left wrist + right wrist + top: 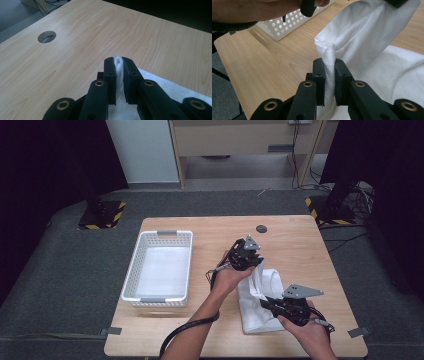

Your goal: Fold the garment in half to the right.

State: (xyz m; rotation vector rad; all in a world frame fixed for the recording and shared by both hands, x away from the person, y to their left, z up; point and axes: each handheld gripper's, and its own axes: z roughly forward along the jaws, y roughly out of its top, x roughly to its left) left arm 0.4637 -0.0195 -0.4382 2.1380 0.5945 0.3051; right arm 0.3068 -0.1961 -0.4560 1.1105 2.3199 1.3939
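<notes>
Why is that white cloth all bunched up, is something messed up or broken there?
Nothing looks broken or spilled. The white cloth is rumpled because the left hand-held gripper and the right hand-held gripper each pinch a fold and lift part of it off the table. The white basket sits straight.

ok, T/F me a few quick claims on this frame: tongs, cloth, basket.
1. The left tongs are shut on the white fabric cloth. True.
2. The right tongs are open. False: they pinch a fold of the cloth.
3. The white perforated plastic basket holds the cloth. False: the cloth lies on the light wooden table, right of the basket.
4. A round hole sits in the tabletop. True.
</notes>
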